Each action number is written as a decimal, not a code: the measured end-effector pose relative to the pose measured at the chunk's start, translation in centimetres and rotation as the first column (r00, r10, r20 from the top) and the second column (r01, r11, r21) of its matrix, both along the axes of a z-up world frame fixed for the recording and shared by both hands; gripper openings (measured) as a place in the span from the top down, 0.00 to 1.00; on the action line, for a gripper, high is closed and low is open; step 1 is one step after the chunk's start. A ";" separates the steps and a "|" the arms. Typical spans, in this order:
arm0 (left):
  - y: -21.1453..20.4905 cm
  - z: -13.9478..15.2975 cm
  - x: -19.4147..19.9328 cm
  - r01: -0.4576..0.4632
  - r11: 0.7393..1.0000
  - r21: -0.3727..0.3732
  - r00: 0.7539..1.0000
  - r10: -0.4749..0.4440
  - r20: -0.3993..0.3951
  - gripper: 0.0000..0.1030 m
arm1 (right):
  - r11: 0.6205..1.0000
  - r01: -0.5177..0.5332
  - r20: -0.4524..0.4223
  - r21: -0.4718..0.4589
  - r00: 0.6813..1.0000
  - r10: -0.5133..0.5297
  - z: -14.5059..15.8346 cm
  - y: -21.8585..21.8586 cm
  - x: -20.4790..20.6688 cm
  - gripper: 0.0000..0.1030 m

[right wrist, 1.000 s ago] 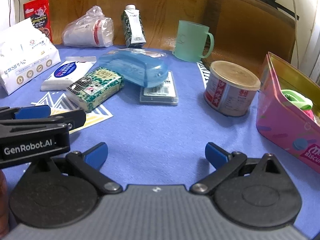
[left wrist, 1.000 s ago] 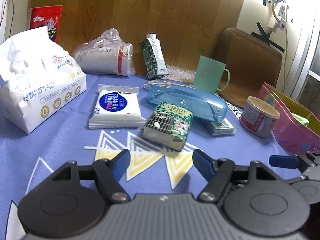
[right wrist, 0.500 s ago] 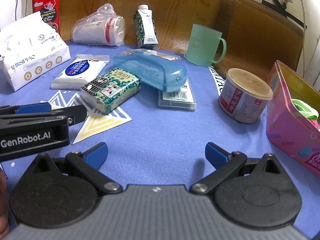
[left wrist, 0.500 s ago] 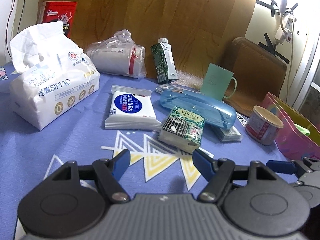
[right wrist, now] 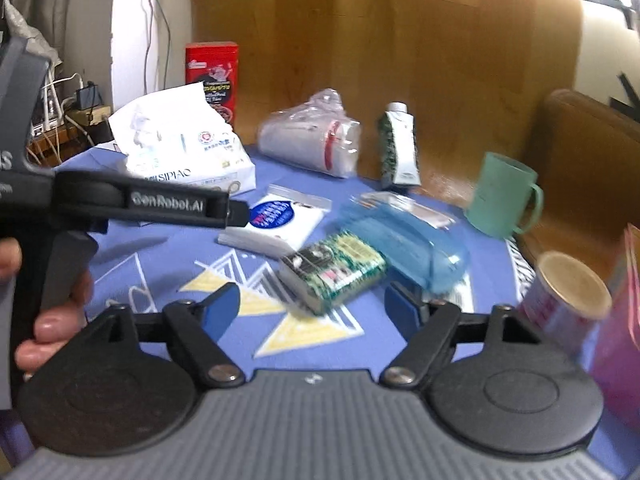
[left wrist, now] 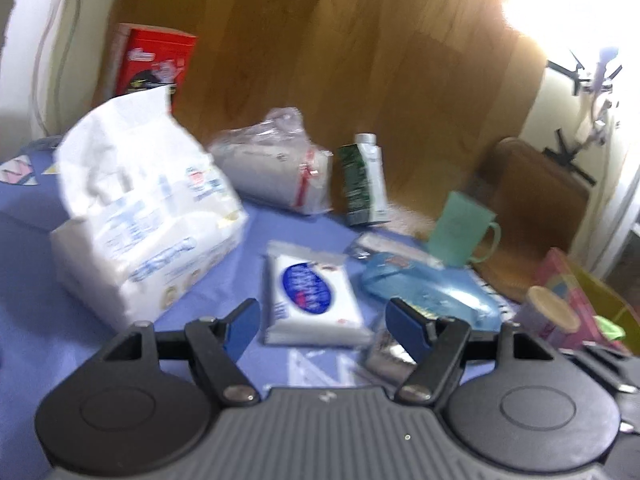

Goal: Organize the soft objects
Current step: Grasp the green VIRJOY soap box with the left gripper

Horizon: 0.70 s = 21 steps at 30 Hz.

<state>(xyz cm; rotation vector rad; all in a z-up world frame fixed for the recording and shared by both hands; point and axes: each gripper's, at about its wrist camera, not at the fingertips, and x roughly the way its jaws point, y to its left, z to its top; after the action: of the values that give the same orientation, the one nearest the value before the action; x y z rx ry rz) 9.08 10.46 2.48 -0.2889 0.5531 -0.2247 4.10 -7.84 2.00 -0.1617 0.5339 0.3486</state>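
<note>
my left gripper (left wrist: 322, 322) and right gripper (right wrist: 312, 308), the right's jaws just narrowed, both empty. mid-surface: wet-wipe pack (left wrist: 310, 300); left edge beyond: tissue bag (left wrist: 140, 216). risk: a careless reach nudges the hard blue case (right wrist: 404, 236) alongside.

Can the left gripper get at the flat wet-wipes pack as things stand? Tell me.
Probably yes. The left gripper is open and empty, the wet-wipes pack lies flat straight ahead on the blue tablecloth, nothing between them.
</note>
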 end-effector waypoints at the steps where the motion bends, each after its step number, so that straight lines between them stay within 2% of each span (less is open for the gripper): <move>1: -0.4 0.1 0.3 0.026 1.000 -0.009 1.000 -0.026 -0.003 0.30 | 1.000 0.005 -0.009 0.004 1.000 -0.005 -0.2 -0.2 0.8 0.21; 4: -2.6 0.2 2.1 0.122 0.993 0.008 0.993 -0.122 -0.007 0.30 | 1.000 0.030 -0.048 0.007 0.998 -0.030 -1.5 -0.4 3.3 0.21; 6: -4.4 -0.3 3.7 0.159 0.986 0.050 0.986 -0.157 -0.047 0.30 | 0.999 0.027 -0.058 0.018 0.998 -0.026 -2.1 -0.5 4.3 0.21; 9: -6.4 -1.7 5.2 0.219 0.973 0.072 0.972 -0.211 -0.108 0.31 | 1.000 0.000 -0.081 0.013 0.997 0.001 -2.8 -0.2 5.0 0.22; 11: -7.6 -1.8 4.4 0.232 0.961 0.149 0.971 -0.220 -0.096 0.53 | 0.999 -0.024 -0.113 0.027 0.993 0.027 -3.5 -0.1 5.3 0.44; 14: -8.1 -1.8 3.0 0.269 0.952 0.147 0.960 -0.252 -0.119 0.55 | 0.998 -0.020 -0.105 0.055 0.994 0.026 -3.5 -0.4 3.9 0.49; 19: -9.1 -1.9 -1.1 0.301 0.952 0.057 0.946 -0.291 -0.140 0.56 | 0.998 -0.043 -0.079 0.052 0.996 0.047 -3.4 -2.5 -0.6 0.51; 21: -10.9 -1.9 -2.6 0.328 0.943 0.055 0.938 -0.318 -0.138 0.56 | 0.998 -0.050 -0.075 0.041 0.996 0.053 -3.6 -4.0 -2.8 0.52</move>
<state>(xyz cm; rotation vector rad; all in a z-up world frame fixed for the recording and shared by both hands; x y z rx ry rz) 6.47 -0.45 0.57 -0.1351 0.7342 -0.5052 1.30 -11.87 -1.59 -0.1252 0.5980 0.4165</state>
